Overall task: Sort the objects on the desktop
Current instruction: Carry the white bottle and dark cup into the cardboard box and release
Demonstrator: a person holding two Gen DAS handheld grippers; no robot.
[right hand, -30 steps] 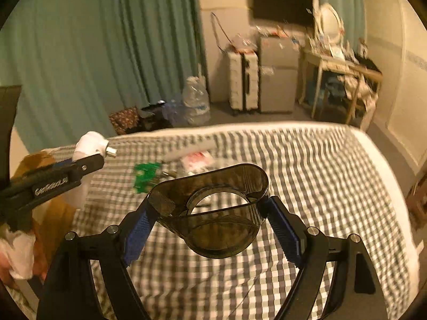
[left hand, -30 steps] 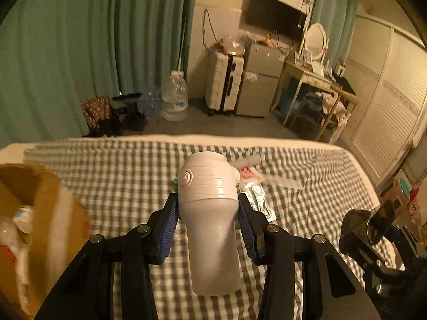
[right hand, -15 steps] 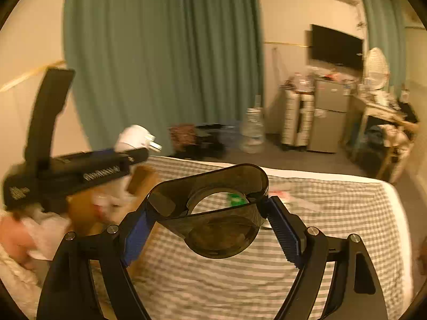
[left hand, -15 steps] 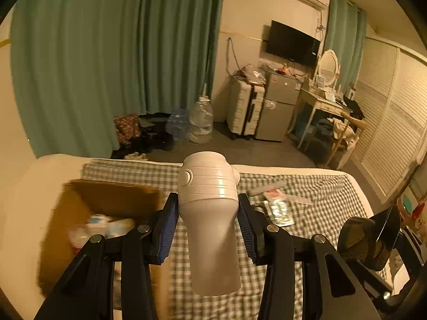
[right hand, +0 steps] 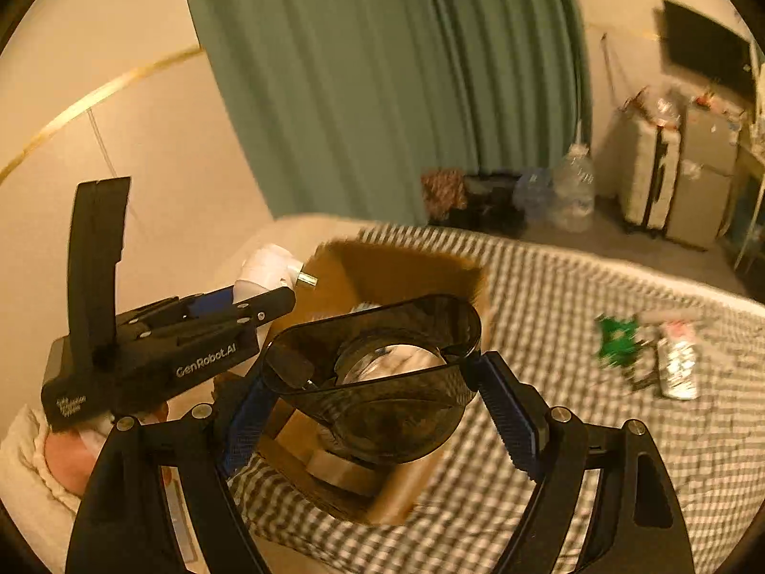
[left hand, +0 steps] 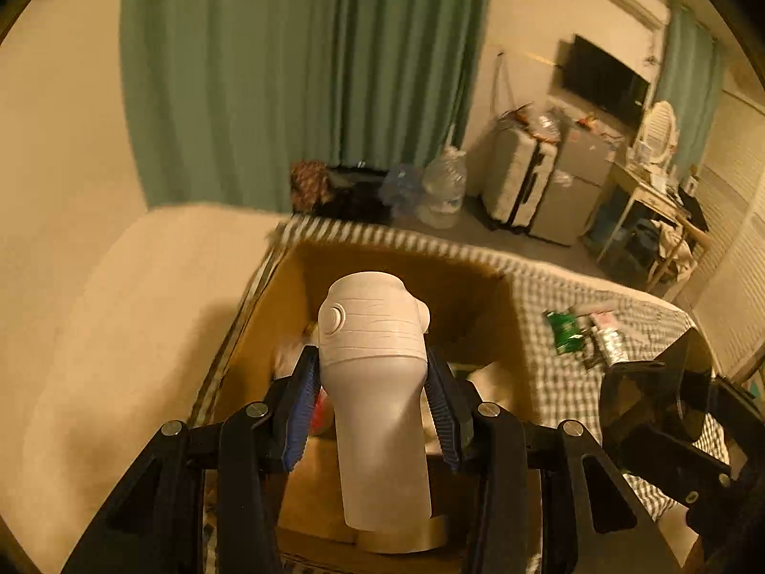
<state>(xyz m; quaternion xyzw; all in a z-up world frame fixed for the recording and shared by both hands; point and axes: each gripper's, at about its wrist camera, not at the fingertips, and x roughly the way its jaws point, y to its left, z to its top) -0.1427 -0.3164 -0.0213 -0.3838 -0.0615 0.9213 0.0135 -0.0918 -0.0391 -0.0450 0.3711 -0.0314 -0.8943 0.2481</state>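
Note:
My left gripper (left hand: 373, 378) is shut on a white plastic device (left hand: 375, 382) with a ribbed round head, held above an open cardboard box (left hand: 406, 258) that stands on a checked cloth (left hand: 564, 287). The box holds several items and a tape roll (left hand: 406, 543). My right gripper (right hand: 377, 382) is shut on a dark smoky plastic cup (right hand: 382, 382), held over the box's right side (right hand: 397, 268). The left gripper (right hand: 191, 330) with the white device (right hand: 267, 270) shows at the left in the right wrist view. The right gripper with its cup (left hand: 669, 397) shows at the right in the left wrist view.
A green packet (right hand: 617, 335) and a silver packet (right hand: 676, 368) lie on the cloth to the right of the box. Beyond the bed are green curtains (left hand: 306, 71), water jugs (left hand: 442, 191), a suitcase (left hand: 519, 182) and a desk (left hand: 645, 191).
Both grippers have swung left and over the cardboard box, each still holding its object. The box now sits directly under the white device; the packets have slid to the right of view.

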